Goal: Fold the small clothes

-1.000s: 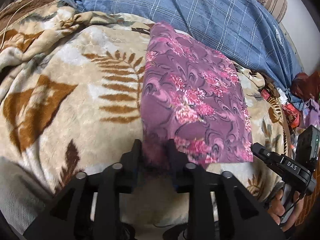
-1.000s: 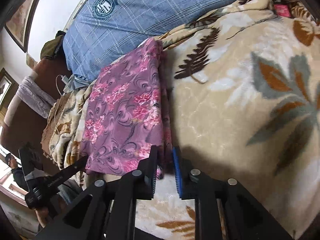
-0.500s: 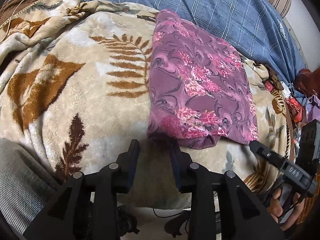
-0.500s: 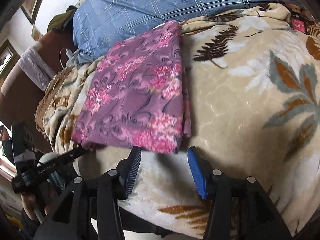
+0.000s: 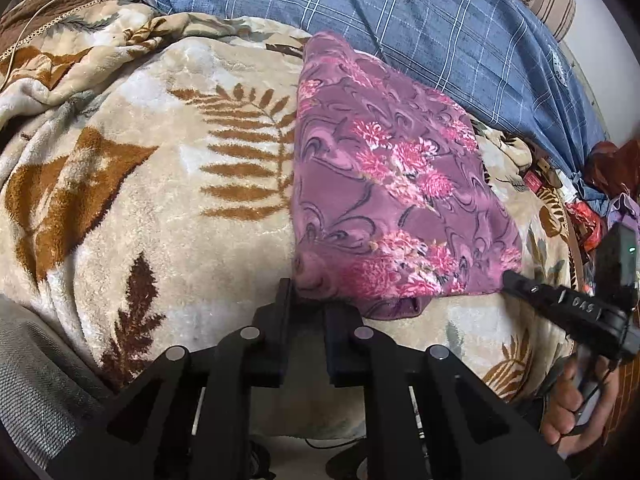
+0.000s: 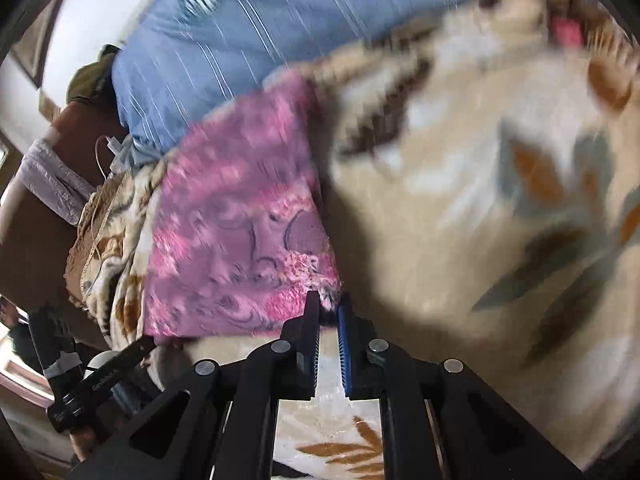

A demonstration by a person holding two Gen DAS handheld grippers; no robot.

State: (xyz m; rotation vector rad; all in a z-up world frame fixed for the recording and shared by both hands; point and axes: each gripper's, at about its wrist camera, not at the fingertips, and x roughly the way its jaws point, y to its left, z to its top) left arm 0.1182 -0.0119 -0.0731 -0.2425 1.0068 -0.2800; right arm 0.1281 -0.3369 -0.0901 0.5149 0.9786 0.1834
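Grippers, left and right, each pinch a near corner of the floral cloth; you likely lift and fold next.

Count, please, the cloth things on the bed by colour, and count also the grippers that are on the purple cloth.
Purple floral cloth: 1
Blue checked cloth: 1
Beige leaf-pattern blanket: 1
Grippers at the purple cloth's near edge: 2, the left gripper and the right gripper
Total: 5
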